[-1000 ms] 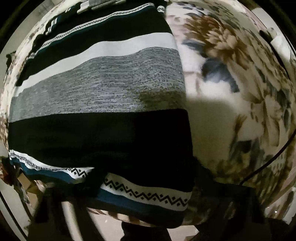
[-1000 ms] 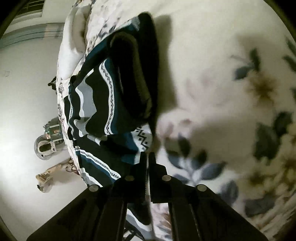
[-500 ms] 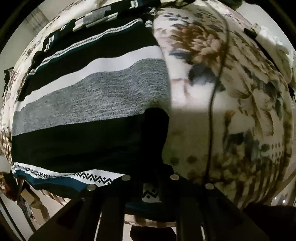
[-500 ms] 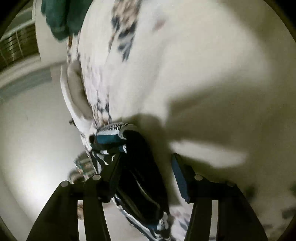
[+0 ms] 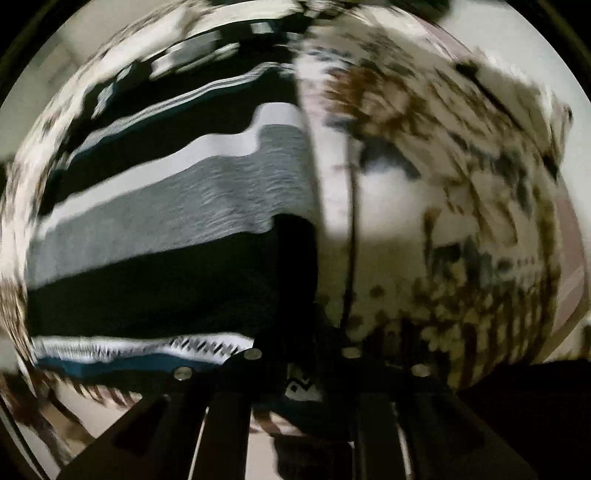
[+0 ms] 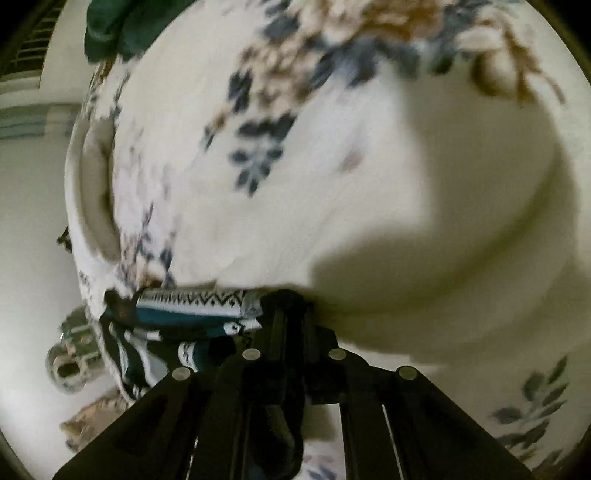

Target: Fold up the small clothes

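Observation:
A striped knit garment (image 5: 166, 221) in black, grey, white and teal with zigzag trim lies on a floral bedspread (image 5: 461, 184). In the left wrist view my left gripper (image 5: 301, 350) is shut on the garment's near right corner; the frame is motion-blurred. In the right wrist view my right gripper (image 6: 291, 332) is shut on a bunched dark edge of the same garment (image 6: 192, 306), whose zigzag trim shows to the left of the fingers.
A thin dark cable (image 5: 351, 221) runs across the bedspread to the right of the garment. A dark green cloth (image 6: 122, 26) lies at the far top left of the bed. The bed's edge and pale floor (image 6: 29, 221) are at left.
My right gripper has closed on the garment's dark edge; half a second ago its fingers stood apart. My left gripper still grips the corner and is moving, the view now blurred.

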A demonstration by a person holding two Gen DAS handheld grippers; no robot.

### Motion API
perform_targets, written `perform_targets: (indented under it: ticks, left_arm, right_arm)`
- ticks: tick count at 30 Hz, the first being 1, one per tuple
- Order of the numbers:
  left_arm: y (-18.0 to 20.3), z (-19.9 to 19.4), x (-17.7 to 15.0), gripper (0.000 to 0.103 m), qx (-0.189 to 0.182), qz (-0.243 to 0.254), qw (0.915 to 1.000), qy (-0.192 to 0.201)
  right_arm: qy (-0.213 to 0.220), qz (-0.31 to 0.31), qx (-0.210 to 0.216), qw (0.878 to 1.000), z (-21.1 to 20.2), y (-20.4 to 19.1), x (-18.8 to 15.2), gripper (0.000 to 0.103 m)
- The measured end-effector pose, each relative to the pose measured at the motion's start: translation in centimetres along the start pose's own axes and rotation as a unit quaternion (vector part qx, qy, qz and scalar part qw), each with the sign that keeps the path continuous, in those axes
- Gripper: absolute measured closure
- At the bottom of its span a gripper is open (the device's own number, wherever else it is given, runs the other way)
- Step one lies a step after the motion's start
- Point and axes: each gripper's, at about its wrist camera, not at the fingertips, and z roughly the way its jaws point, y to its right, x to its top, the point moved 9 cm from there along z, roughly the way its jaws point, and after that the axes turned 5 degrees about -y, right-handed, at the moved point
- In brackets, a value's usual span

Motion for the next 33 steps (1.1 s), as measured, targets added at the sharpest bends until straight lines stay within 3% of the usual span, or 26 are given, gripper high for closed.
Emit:
perform_targets:
  ticks: [2,3,4,7,9,12,14,17,21,25,28,30,31,32,33]
  left_arm:
    - [-1.3,-1.0,-0.7,0.087,-0.017,-0.044,0.9989,0.0]
    - [-1.8,-1.6,-1.1,0.077,-0.021,-0.064,0.9977,0.002]
    - [-2.2,-2.0,-1.6,0.072,-0.026,-0.08,0.9965,0.001]
    - [-3.8,-2.3,-4.1,0.06,-0.062,-0.149,0.9866,-0.024]
    - [-5.5,-1.7,-5.8,0.059,-0.09,-0.215,0.9713,-0.047]
    - [-11.2,-0.9,-8.8,0.059,-0.091,-0.329,0.9374,-0.068]
    - [-16.4,-0.6,-10.1,0.059,-0.079,-0.402,0.9098,-0.066]
    - [-23.1,-1.3,-10.7,0.059,-0.067,-0.473,0.8777,-0.031]
    - [-29.0,-1.6,-10.6,0.055,-0.068,-0.512,0.8561,0.008]
    - [-33.0,0.1,-10.7,0.054,-0.089,-0.537,0.8389,0.013]
    - [-34.6,1.6,-10.4,0.054,-0.11,-0.561,0.8204,0.016]
    - [-35.4,1.5,-10.6,0.061,-0.112,-0.571,0.8125,0.036]
    - [-35.8,1.3,-10.6,0.073,-0.105,-0.572,0.8126,0.045]
    - [-36.2,1.1,-10.7,0.097,-0.095,-0.568,0.8163,0.048]
    - [-36.4,0.9,-10.6,0.098,-0.093,-0.561,0.8212,0.051]
  right_arm:
    - [-0.024,-0.005,-0.004,1.0,-0.2,0.1,-1.4,0.07]
    - [-0.033,-0.008,0.003,0.999,-0.2,0.0,-2.5,0.052]
    - [-0.038,-0.012,0.012,0.999,-0.6,0.3,-3.7,0.042]
    - [-0.063,-0.031,0.001,0.998,-1.0,1.7,-9.6,0.041]
    - [-0.093,-0.041,-0.01,0.995,-0.3,2.8,-15.0,0.041]
    - [-0.148,-0.051,-0.007,0.988,1.5,3.7,-24.0,0.041]
    - [-0.184,-0.046,0.002,0.982,3.1,3.6,-30.6,0.041]
    - [-0.226,-0.028,0.025,0.973,5.5,2.3,-39.5,0.041]
    - [-0.245,-0.035,0.028,0.969,9.2,-0.6,-47.6,0.041]
    - [-0.262,0.007,0.04,0.964,12.3,-1.3,-53.0,0.041]
    - [-0.263,0.046,0.05,0.962,13.0,-0.4,-55.9,0.041]
    - [-0.257,0.069,0.052,0.963,13.8,0.2,-57.3,0.041]
    - [-0.252,0.088,0.061,0.962,14.3,0.1,-57.6,0.041]
    - [-0.246,0.1,0.065,0.962,14.5,0.2,-58.0,0.041]
    - [-0.233,0.118,0.071,0.963,15.0,0.4,-58.1,0.041]
